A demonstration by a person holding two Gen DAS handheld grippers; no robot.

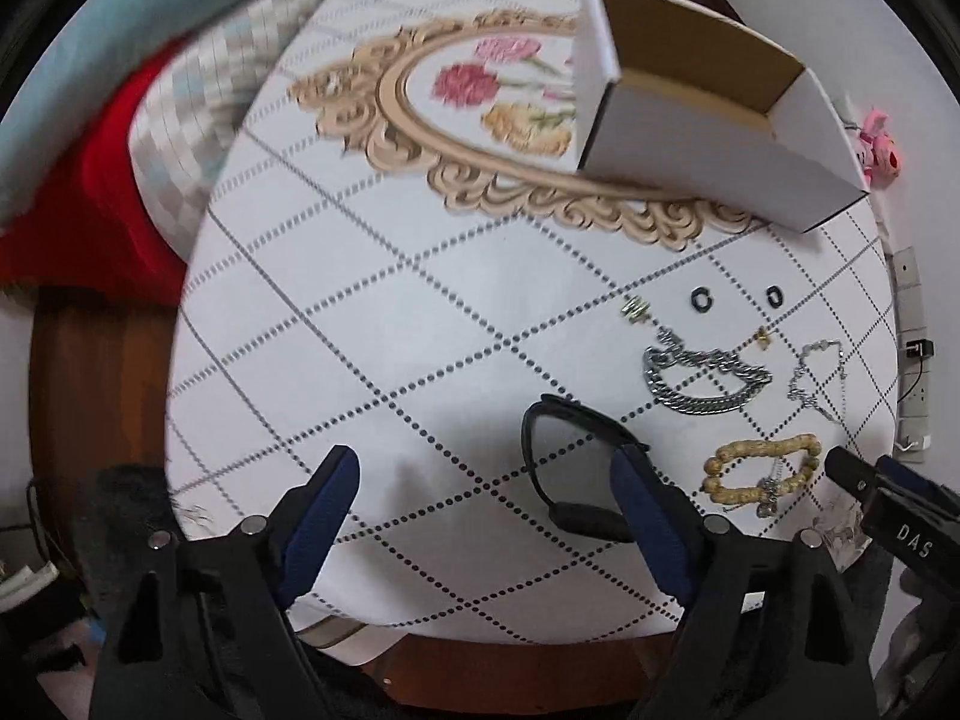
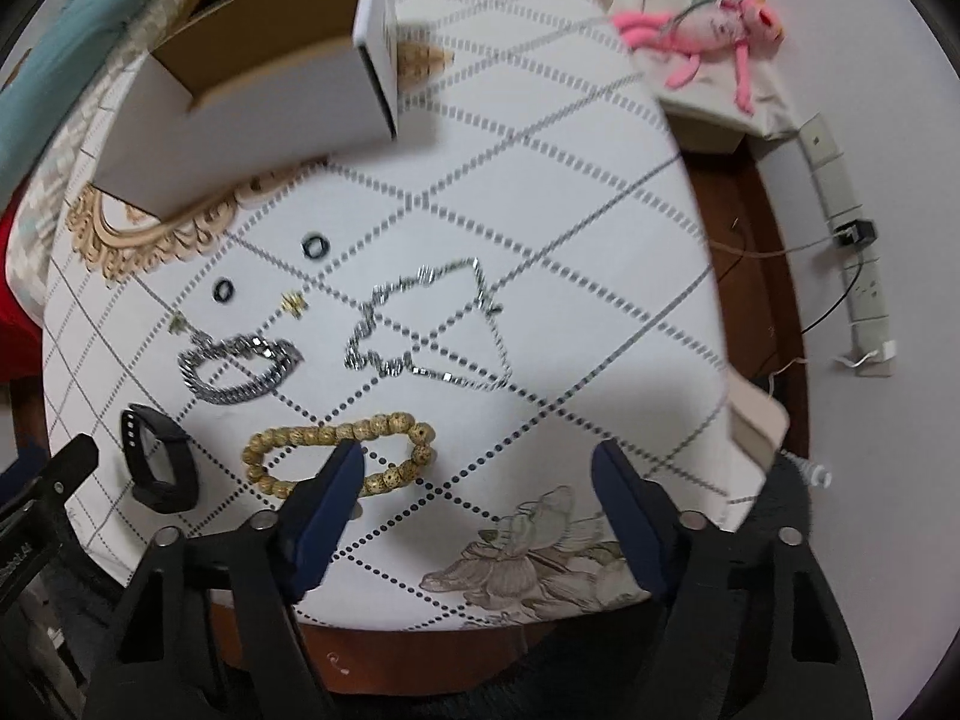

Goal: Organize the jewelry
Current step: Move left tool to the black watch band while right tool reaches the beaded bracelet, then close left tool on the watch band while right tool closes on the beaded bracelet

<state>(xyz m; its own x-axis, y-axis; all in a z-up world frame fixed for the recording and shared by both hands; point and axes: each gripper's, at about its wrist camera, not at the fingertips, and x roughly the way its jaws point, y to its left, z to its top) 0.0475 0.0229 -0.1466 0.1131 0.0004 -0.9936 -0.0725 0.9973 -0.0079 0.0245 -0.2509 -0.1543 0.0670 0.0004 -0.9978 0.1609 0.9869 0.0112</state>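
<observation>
Jewelry lies loose on the white patterned tablecloth (image 1: 420, 300). My left gripper (image 1: 486, 468) is open above bare cloth, its right finger in front of a black wristband (image 1: 585, 519). Beyond it are a chunky silver chain (image 1: 702, 378), a thin silver necklace (image 1: 816, 372), a beaded bracelet (image 1: 762, 449), two black rings (image 1: 702, 299) and small gold earrings (image 1: 636, 307). My right gripper (image 2: 480, 456) is open too, its left finger overlapping the beaded bracelet (image 2: 300, 438). An open white cardboard box (image 1: 708, 138) stands at the back.
A pink plush toy (image 2: 714, 30) lies on a cloth-covered stand past the table's far right corner. A power strip (image 2: 852, 252) with cables runs along the floor at the right. A red cloth (image 1: 90, 210) and a checked cushion sit left of the table.
</observation>
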